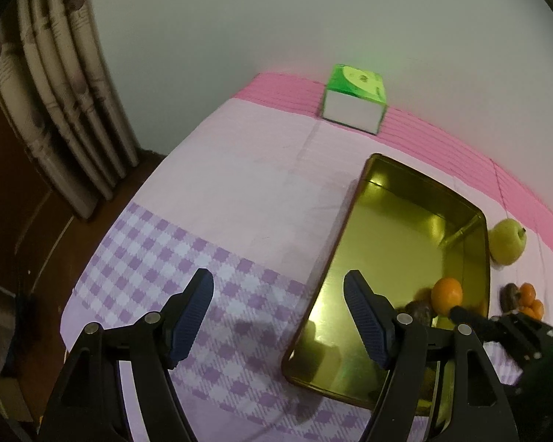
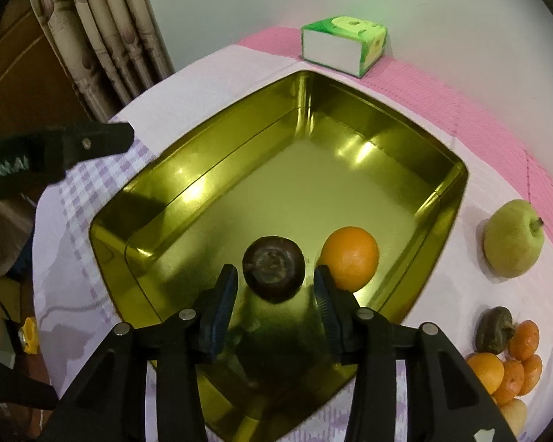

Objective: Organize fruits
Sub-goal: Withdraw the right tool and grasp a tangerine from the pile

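Two fruits are already seen in the gold tin (image 2: 350,118): a dark fruit (image 2: 273,273) and an orange (image 2: 350,258), side by side near its close wall. The right gripper (image 2: 274,291) is held above that wall with its jaws apart, the dark fruit lying free in the gap beyond the tips, not clamped. The rest is left on the counter (image 2: 210,73) to the right of the tin: a pear (image 2: 513,237) just beside its wall, and nearer the camera a heap of small oranges (image 2: 512,364) with a brown fruit (image 2: 493,331) against it. The main risk is judged to lie in that heap: if one piece is pinched from the side, its neighbours may be nudged and set rolling toward the counter's edge. The round fruits in the tin could also be knocked by the next one dropped in, and the smooth pear may slip if it is gripped off-centre. The left gripper (image 1: 278,316) is held low over the checked cloth at the tin's left side, jaws wide apart and holding nothing, its right finger over the tin's rim; a bump there could shift the tin. A green tissue box (image 2: 344,46) is seen at the far wall, well apart from all this.
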{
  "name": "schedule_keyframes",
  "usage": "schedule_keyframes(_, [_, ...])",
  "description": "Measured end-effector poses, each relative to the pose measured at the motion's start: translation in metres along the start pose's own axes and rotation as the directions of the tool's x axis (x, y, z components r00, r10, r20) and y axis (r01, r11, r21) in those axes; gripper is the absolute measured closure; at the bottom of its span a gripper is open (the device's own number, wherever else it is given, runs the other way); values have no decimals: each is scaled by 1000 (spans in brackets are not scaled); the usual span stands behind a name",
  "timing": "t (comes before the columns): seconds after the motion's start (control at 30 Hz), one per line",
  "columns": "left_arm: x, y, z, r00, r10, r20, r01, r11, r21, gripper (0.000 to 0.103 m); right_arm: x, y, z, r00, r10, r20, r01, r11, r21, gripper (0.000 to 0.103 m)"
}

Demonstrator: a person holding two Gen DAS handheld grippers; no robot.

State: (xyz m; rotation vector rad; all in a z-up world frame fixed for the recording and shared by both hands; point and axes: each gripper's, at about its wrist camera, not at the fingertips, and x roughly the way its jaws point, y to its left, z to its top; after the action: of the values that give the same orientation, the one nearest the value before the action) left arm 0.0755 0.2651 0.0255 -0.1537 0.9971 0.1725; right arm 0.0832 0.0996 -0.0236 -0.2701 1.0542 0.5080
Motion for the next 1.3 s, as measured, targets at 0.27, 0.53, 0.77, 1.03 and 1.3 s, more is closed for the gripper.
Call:
schedule_keyframes(0.27, [0, -8, -3, 1000, 7, 3, -7, 999, 36, 28, -48, -31, -20, 997, -41, 67, 37, 997, 61, 55])
schedule_keyframes(0.53, [-2, -16, -6, 1000, 8, 6, -8, 998, 61, 28, -87, -90, -58, 989, -130, 73, 115, 977, 181, 53])
schedule_keyframes(0.77, [-6, -31, -12, 1000, 1, 19, -4, 994, 110, 28, -108, -153, -91, 976, -215, 47, 192, 936, 297, 53])
schedule_keyframes(1.03, [-15, -51, -17, 999, -23, 46, 16, 987, 159, 28, -105, -203, -108, 962, -273, -19, 263, 903, 339, 53])
schedule_keyframes(1.3, [-23, -75, -23, 998, -44, 48, 32, 973, 227, 28, -82, -224, -106, 969, -239, -60, 245, 913, 326, 53])
